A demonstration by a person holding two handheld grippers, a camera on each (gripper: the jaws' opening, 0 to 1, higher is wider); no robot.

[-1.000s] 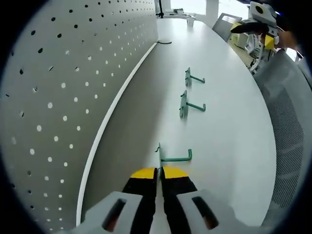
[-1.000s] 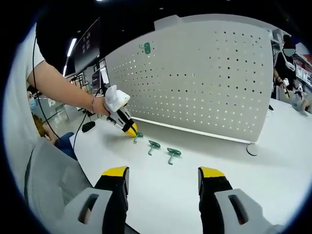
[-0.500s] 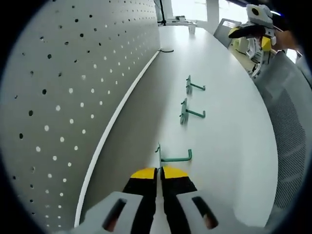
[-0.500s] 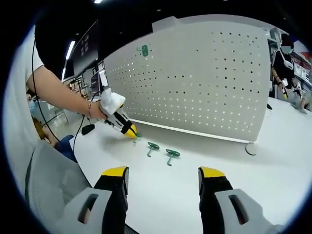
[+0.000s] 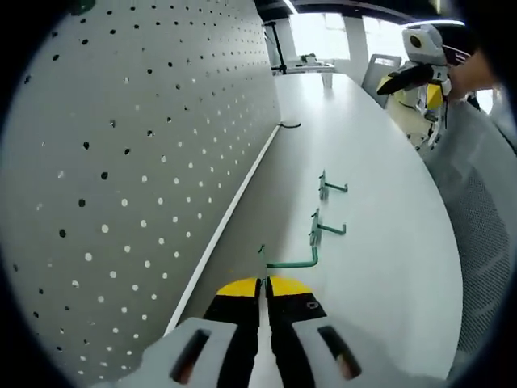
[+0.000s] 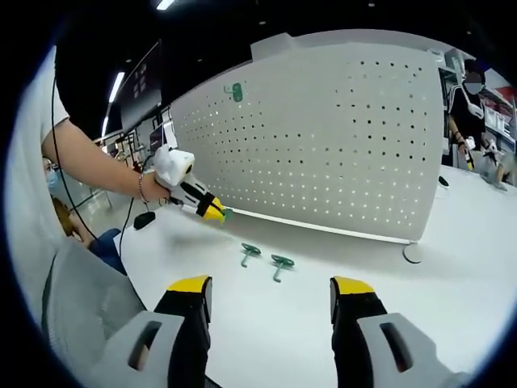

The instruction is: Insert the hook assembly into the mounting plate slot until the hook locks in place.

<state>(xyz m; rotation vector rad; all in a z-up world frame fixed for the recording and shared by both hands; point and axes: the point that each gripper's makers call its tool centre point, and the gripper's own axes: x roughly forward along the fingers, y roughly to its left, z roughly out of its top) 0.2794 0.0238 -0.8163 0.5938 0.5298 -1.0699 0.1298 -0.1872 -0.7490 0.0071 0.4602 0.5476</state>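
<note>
White table (image 5: 388, 210), hook (image 5: 289, 260) in left claw (image 5: 264, 284)

Open-plan lab or office workspace. Long white table (image 6: 452, 267) with upright white pegboard (image 6: 339, 137) along its edge. Dark ceiling with strip lights (image 6: 119, 81); wall screen (image 6: 144, 77) behind. Grey mesh chair (image 5: 485, 202) beside table. More desks, seated people at far right (image 6: 472, 105), bright windows (image 5: 323, 32) at room's end.
</note>
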